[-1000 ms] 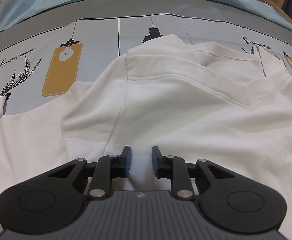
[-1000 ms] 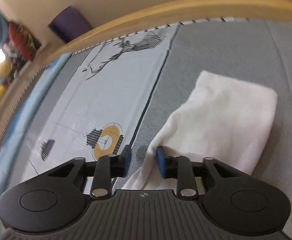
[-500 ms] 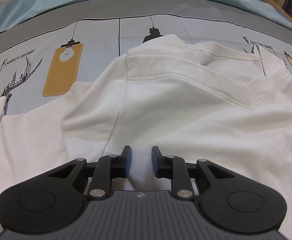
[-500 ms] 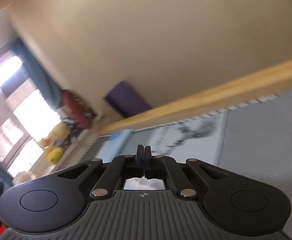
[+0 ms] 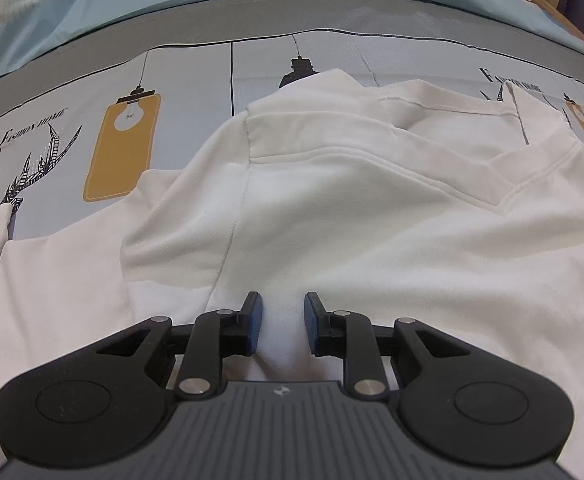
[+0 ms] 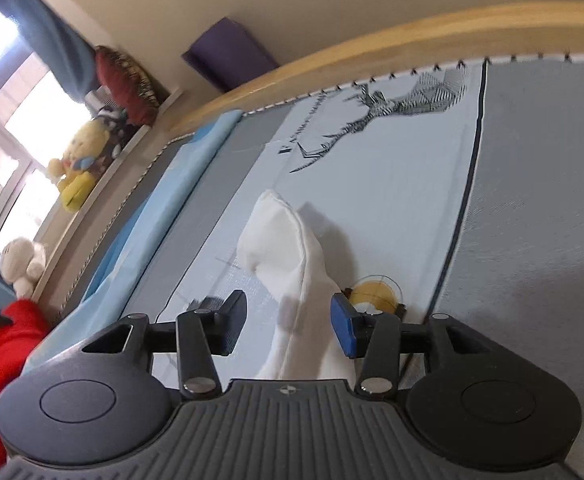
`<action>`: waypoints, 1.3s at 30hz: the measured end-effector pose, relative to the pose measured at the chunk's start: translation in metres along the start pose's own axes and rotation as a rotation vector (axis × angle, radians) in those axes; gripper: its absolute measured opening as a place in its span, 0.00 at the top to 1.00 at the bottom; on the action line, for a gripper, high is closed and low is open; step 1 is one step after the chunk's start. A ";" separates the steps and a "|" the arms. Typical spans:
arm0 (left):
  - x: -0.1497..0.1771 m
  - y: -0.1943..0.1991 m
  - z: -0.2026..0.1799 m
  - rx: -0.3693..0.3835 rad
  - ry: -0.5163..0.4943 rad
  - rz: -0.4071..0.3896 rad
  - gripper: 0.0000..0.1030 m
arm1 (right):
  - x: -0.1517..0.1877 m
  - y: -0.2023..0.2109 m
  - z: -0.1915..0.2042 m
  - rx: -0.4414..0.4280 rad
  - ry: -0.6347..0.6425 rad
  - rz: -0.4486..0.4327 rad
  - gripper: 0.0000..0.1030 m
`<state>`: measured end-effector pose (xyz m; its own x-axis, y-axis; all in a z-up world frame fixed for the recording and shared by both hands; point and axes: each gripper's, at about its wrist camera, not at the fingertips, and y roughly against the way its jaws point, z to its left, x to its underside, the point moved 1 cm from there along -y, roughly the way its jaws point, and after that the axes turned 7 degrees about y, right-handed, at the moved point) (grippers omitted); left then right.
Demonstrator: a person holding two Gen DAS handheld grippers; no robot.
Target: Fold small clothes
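so this one looks early to mid fold to me, definitely not finished. the white top (image 5: 332, 216) is lying spread on the bed (image 5: 195, 80), over the printed cover with the lamp and antler drawings. in the left wrist view you can see the collar end pointing away from the camera and one sleeve (image 5: 51, 264) flopped out to the left side, lying flat and not tucked in yet. there's a soft crease down the body but no tidy rectangle anywhere

the left tongs (image 5: 279, 322) sit low at the near edge of the top, part open with a narrow gap, and a bit of white cloth sits between the blue pads. the pads don't look pressed onto it, so i'd call it straddling the fabric, not gripping

the right tongs (image 6: 287, 322) are spread wide, and a bunched strip of the same white fabric (image 6: 287, 248) runs up between them on the bed, touching neither pad as far as i can tell. it's peaked and rumpled, not laid flat

my read: maybe one part brought in on the right, loosely. left to do: flatten that, bring in the left sleeve, then fold the body up
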<state>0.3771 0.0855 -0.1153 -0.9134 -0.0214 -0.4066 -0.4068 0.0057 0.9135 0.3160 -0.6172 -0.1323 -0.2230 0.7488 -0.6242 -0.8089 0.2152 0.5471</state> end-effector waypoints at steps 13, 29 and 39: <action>0.000 0.001 -0.002 -0.005 -0.012 -0.003 0.75 | -0.032 0.069 0.058 -0.169 0.005 -0.397 1.00; 0.003 0.002 -0.004 -0.014 -0.024 -0.019 0.74 | 0.010 -0.009 0.003 -0.033 -0.044 -0.012 0.57; 0.005 0.003 -0.005 -0.006 -0.052 -0.034 0.73 | 0.015 -0.052 0.018 -0.036 -0.007 -0.005 0.92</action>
<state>0.3713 0.0806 -0.1149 -0.8986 0.0308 -0.4376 -0.4378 0.0002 0.8991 0.3638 -0.6057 -0.1602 -0.2156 0.7520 -0.6229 -0.8293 0.1959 0.5234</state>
